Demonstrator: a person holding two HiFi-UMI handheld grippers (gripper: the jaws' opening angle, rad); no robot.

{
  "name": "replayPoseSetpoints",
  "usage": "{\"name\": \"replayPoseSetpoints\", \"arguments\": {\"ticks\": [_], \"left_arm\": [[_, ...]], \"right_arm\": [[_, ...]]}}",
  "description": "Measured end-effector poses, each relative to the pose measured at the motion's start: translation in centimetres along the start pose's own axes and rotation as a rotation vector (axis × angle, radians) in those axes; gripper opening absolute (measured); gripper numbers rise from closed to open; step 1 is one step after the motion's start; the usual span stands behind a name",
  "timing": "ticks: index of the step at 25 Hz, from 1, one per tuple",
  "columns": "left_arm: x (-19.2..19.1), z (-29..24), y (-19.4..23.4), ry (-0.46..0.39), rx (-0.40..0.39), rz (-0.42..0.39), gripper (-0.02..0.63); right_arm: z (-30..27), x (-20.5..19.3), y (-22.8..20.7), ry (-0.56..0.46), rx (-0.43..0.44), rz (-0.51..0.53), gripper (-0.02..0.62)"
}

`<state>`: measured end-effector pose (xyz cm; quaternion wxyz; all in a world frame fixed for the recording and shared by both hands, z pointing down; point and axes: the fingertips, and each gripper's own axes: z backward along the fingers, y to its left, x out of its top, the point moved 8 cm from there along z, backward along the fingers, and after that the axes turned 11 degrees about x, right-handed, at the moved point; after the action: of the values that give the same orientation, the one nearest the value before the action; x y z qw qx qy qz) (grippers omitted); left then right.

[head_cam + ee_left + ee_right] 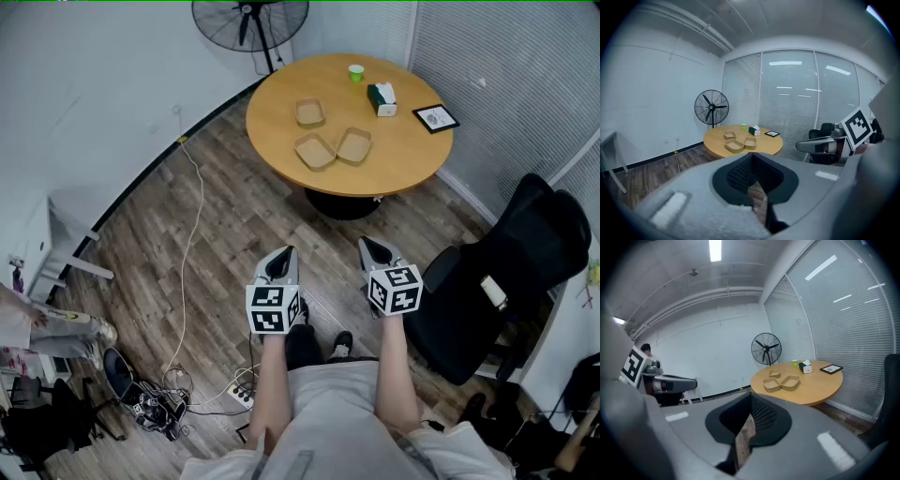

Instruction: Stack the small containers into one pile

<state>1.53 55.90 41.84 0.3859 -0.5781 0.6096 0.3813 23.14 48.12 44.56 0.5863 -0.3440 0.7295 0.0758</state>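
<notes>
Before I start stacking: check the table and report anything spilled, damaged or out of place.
Nothing stands out. The three small containers sit upright and unstacked on the round table; the green cup stands upright, nothing spilled. Only a loose cable trails across the floor.

On the table (pixel 412 159), the left container (pixel 315 151) seems to touch the right container (pixel 354 145); a third container (pixel 310 113) lies behind them. A fan (pixel 250 23) stands beyond the table.

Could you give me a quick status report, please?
Left gripper, right gripper shut, empty, well short of table. Three containers on table, unstacked. Chair off right, path open.
</notes>
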Motion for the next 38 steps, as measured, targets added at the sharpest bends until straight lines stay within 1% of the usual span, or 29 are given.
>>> {"name": "replayPoseSetpoints", "arguments": {"ticks": [6, 11, 16, 20, 24, 29, 38], "left_arm": [[0.0, -0.6, 0.2, 0.007, 0.007, 0.008, 0.006], [0.2, -2.1, 0.2, 0.006, 0.013, 0.013, 0.006], [0.2, -4.4, 1.0, 0.013, 0.015, 0.020, 0.006], [0.4, -7.2, 1.2, 0.024, 0.012, 0.017, 0.006], [1.3, -10.8, 2.5, 0.031, 0.007, 0.018, 0.006], [3.5, -17.3, 5.0, 0.042, -0.011, 0.019, 0.006], [7.6, -30.4, 10.1, 0.112, -0.089, 0.029, 0.006]], "right_arm": [[-0.3, 0.1, -0.7, 0.007, -0.004, 0.011, -0.002], [-0.6, 0.4, -2.5, -0.010, 0.012, -0.023, -0.002], [-2.1, 0.5, -3.9, -0.004, 0.018, -0.033, -0.002], [-3.7, 0.6, -6.0, 0.017, 0.012, -0.032, -0.002], [-6.5, 1.5, -8.3, 0.031, 0.005, -0.032, -0.002], [-12.0, 3.5, -11.6, 0.044, -0.008, -0.031, -0.002], [-21.8, 7.4, -17.7, 0.095, -0.086, -0.067, -0.002]]}}
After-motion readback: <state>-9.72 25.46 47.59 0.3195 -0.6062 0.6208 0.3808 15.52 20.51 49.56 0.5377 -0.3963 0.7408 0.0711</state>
